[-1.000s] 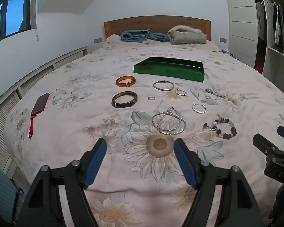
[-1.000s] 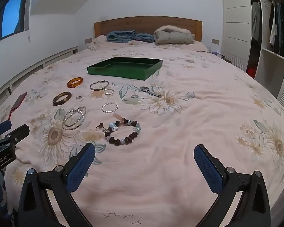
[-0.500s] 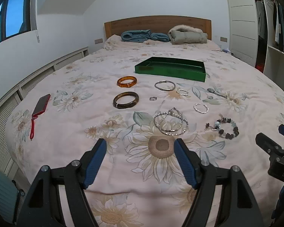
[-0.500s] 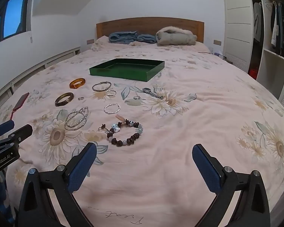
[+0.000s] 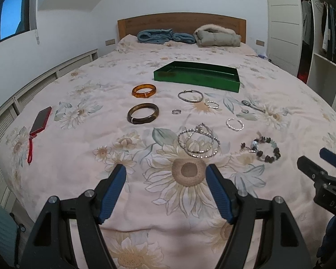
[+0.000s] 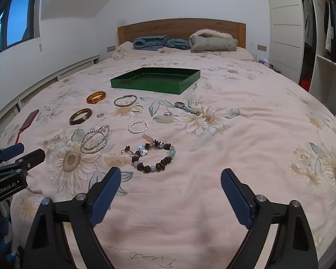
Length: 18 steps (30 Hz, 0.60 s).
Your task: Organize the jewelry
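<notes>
Jewelry lies spread over a floral bedspread in front of a green tray [image 5: 196, 79] [image 6: 155, 82]. An amber bangle [image 5: 144, 90], a dark brown bangle [image 5: 143, 116], a silver bangle [image 5: 190, 95], small rings and a heap of pearl and silver bracelets [image 5: 198, 142] [image 6: 94, 139] lie toward the left. A beaded bracelet [image 6: 153, 155] [image 5: 262, 149] lies just beyond my right gripper [image 6: 169, 182], whose jaws are closing with nothing between them. My left gripper [image 5: 165, 179] hangs open over a printed sunflower, short of the pearl heap.
A red phone [image 5: 40, 121] with a strap lies at the bed's left edge. Folded blue blankets [image 5: 165, 36] and a grey coat [image 5: 217, 37] sit by the headboard. An open wardrobe [image 5: 320, 35] stands at the right.
The right gripper's jaws have narrowed a little. Both views have shifted only slightly; the jewelry has not moved.
</notes>
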### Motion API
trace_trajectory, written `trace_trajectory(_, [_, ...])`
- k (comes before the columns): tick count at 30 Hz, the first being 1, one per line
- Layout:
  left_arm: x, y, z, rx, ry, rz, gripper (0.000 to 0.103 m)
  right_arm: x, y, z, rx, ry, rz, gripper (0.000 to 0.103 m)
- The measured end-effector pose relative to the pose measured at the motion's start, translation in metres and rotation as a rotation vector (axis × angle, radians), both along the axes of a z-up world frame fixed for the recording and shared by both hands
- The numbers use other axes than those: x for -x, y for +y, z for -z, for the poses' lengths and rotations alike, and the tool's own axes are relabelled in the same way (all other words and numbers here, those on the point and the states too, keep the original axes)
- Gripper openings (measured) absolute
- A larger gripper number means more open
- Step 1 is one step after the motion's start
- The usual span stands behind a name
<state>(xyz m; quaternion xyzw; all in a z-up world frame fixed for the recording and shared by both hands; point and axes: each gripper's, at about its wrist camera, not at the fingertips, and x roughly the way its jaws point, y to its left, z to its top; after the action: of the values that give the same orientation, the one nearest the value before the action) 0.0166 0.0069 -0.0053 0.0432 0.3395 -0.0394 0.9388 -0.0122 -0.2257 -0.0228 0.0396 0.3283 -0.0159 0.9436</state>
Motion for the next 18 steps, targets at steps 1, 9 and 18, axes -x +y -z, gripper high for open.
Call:
trace_trajectory(1, [-0.0006, 0.0008, -0.0001, 0.002, 0.0, -0.001, 0.072, -0.0005, -0.0003, 0.0004, -0.004, 0.001, -0.001, 0.087])
trace_trajectory(9, [-0.0059, -0.0025, -0.0006, -0.021, 0.012, -0.002, 0.072, -0.0049, -0.0006, 0.0016, -0.013, 0.006, -0.01, 0.087])
trace_trajectory(18, [-0.0085, -0.0018, -0.0045, -0.059, -0.003, -0.002, 0.072, -0.0098, 0.0041, 0.0024, -0.009, 0.019, -0.019, 0.087])
